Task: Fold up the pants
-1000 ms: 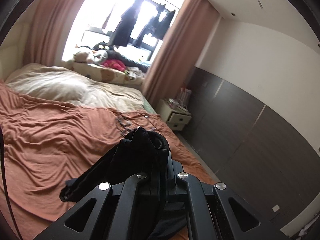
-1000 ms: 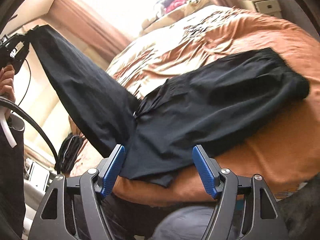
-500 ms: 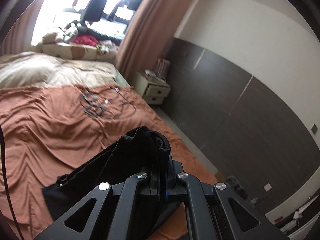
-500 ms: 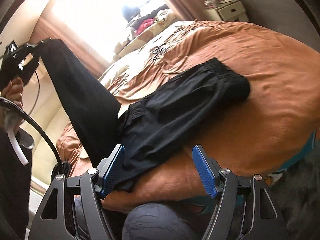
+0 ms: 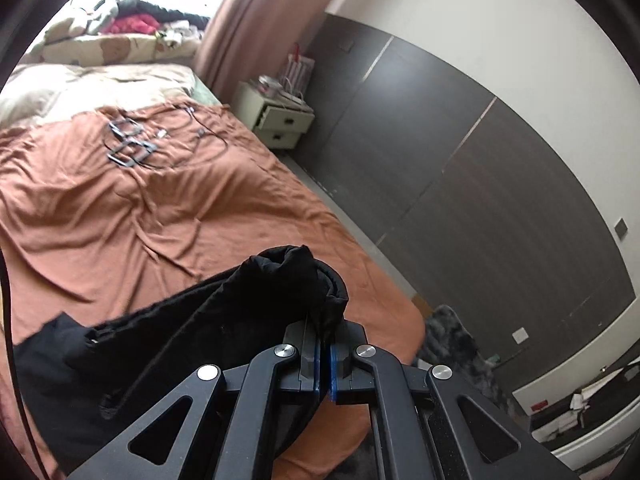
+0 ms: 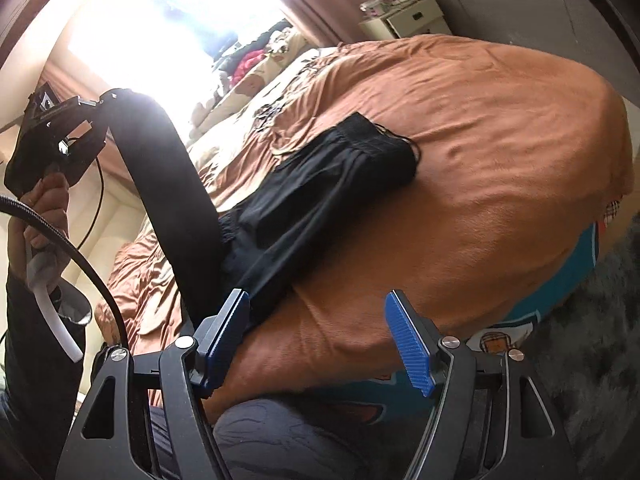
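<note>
Left gripper (image 5: 325, 354) has its fingers pinching the bunched leg ends of the black pants (image 6: 320, 200), waistband flat on the bed (image 6: 500, 140). Right gripper (image 6: 316, 336) hangs spread, empty. Thin bite — fabric could slip mid-fold. Cables (image 5: 132, 144) lie well apart up the bed.

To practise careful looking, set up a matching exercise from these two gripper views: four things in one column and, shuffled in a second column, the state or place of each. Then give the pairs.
1. left gripper
2. right gripper
3. pants
4. nightstand

A. stands beside the bed near the curtain
B. open, holding nothing
C. shut on black cloth
D. one end lifted, the rest lying on the orange bedspread

Pairs: 1-C, 2-B, 3-D, 4-A
</note>
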`<state>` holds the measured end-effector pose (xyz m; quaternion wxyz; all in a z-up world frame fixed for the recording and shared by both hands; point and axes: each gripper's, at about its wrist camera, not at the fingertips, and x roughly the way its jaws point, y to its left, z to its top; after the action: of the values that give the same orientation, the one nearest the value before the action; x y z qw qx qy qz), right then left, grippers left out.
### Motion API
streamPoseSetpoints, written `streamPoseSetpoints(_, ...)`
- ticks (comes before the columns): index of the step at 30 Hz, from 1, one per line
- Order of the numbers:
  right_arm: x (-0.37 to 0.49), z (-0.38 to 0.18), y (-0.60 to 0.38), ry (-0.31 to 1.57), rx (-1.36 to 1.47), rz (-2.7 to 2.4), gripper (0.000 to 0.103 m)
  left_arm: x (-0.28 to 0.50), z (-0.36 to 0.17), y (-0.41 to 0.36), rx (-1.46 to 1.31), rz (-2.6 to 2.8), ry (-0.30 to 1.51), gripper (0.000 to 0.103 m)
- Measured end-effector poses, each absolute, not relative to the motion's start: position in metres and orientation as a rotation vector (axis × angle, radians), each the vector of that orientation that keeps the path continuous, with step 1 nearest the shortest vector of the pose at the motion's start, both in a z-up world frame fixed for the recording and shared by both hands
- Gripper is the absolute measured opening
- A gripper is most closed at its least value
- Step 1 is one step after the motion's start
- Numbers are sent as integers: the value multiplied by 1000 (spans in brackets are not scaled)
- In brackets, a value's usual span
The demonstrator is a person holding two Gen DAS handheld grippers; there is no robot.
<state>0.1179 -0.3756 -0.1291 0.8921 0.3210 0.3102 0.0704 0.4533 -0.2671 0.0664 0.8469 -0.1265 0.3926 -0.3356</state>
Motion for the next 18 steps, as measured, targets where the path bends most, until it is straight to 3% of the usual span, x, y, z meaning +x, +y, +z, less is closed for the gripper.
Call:
streamPoseSetpoints(7,116,-126,-377,660,668,136,69,452,40,-308,-198,-770,891,7)
streamPoseSetpoints(8,116,-125,-377,662,669,137,69,450,36,-312,-178,-781,904,18)
streamPoseSetpoints(11,117,-128,-378,668,671,141,69,444,28,-312,-177,-841,940,72)
streamPoseSetpoints(12,118,-129,-378,672,670,141,69,440,30,-306,-168,-834,929,84)
streamPoseSetpoints(18,131,-130,-376,675,668,154,69,429,41,-251,-160,-742,906,87)
